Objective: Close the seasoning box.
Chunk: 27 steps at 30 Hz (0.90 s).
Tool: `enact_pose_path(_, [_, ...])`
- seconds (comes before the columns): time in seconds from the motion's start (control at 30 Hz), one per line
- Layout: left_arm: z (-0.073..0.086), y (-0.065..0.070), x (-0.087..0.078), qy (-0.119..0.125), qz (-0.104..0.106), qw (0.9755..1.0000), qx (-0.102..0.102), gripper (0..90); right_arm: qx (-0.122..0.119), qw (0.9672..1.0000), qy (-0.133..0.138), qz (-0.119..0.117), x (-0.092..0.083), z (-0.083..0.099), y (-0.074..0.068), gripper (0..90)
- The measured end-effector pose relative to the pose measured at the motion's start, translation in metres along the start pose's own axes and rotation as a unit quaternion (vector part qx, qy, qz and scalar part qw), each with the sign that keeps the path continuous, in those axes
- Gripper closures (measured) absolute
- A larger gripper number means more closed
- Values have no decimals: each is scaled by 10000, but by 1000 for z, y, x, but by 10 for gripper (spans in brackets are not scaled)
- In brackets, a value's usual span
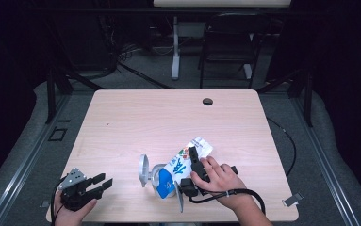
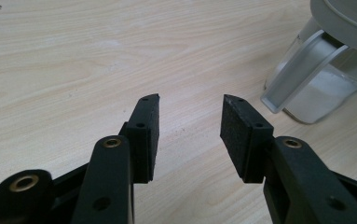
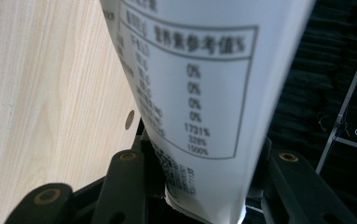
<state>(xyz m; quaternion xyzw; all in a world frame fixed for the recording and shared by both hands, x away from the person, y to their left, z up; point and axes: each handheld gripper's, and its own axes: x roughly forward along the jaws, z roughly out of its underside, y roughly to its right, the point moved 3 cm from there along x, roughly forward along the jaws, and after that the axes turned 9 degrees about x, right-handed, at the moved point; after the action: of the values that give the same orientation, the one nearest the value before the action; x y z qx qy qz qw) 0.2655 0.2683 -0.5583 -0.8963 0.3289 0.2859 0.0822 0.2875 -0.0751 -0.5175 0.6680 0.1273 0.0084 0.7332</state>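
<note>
A white carton (image 1: 184,160) with blue print lies tilted over the table, its blue end lowered toward a clear jug with a grey lid (image 1: 145,170). My right gripper (image 1: 190,167) is shut on the carton's middle, and a hand wraps the gripper from behind. In the right gripper view the carton's printed side (image 3: 199,84) sits squeezed between both jaws. Near the table's front left corner my left gripper (image 1: 103,182) rests open and holds nothing. Its view shows the pads apart over bare wood (image 2: 190,126), with the jug (image 2: 325,60) off to the upper right.
The pale wooden table (image 1: 168,117) has a dark cable hole (image 1: 208,101) near its far edge. A black cable (image 1: 244,194) trails from the right gripper. Behind the table stand a dark chair (image 1: 230,42) and a white desk leg (image 1: 175,47).
</note>
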Motion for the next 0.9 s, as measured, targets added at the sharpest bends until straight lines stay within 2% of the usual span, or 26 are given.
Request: enact_pose_path(0.9, [1,0,0,-10,-11,10000,-7,580,35,10000,25,12,-1,0,1,654])
